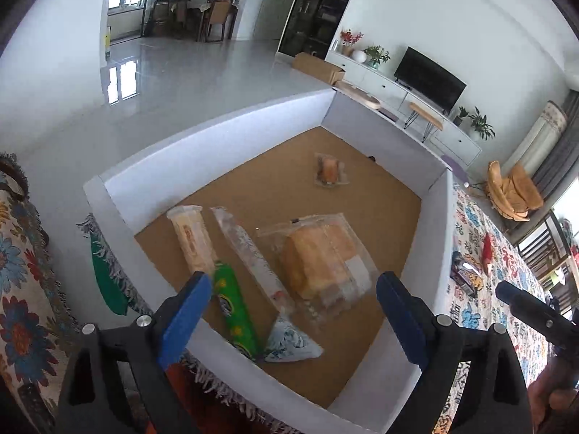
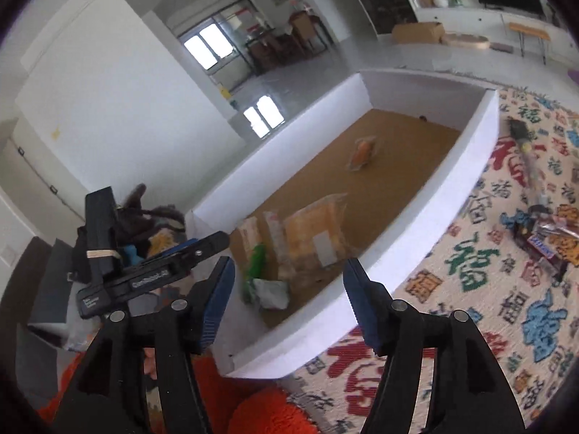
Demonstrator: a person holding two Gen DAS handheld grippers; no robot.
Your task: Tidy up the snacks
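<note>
The left gripper (image 1: 293, 311), black with blue pads, hangs over the near edge of a shallow white-walled tray with a brown cork-like floor (image 1: 217, 133); its jaws stand wide apart with nothing between them. The right gripper (image 2: 287, 298), of the same make, hovers above the tray's near right corner, its jaws also apart and empty. In the left wrist view one black finger of the right gripper shows at the right edge, and part of a hand (image 1: 550, 398) below it.

The tray rests on a patterned woven cloth with coloured characters and flowers (image 2: 452, 289). Just inside the tray's near wall lies a small pale blue-and-white triangular packet (image 1: 291, 345), touching the lower end of a green tube-shaped wrapper with yellow marks (image 1: 233, 311). Beside the green wrapper, further in, lie a long cream-coloured bar in clear wrap (image 1: 191, 240) and a long clear plastic stick packet (image 1: 249, 253), both running diagonally. To their right sits a large clear bag holding a loaf-like yellow cake with a white label (image 1: 322, 264).

Well apart from this group, near the tray's far end, a small clear-wrapped orange pastry (image 1: 330, 170) lies alone.

Outside the tray, on the cloth to its right, a heap of dark-wrapped snack bars (image 2: 542, 238) sits, and further back a long clear packet with a dark end (image 2: 528, 159).

Beyond lie a glossy grey floor (image 1: 217, 68), a white sideboard (image 1: 416, 101) and a dark television (image 1: 429, 79).
</note>
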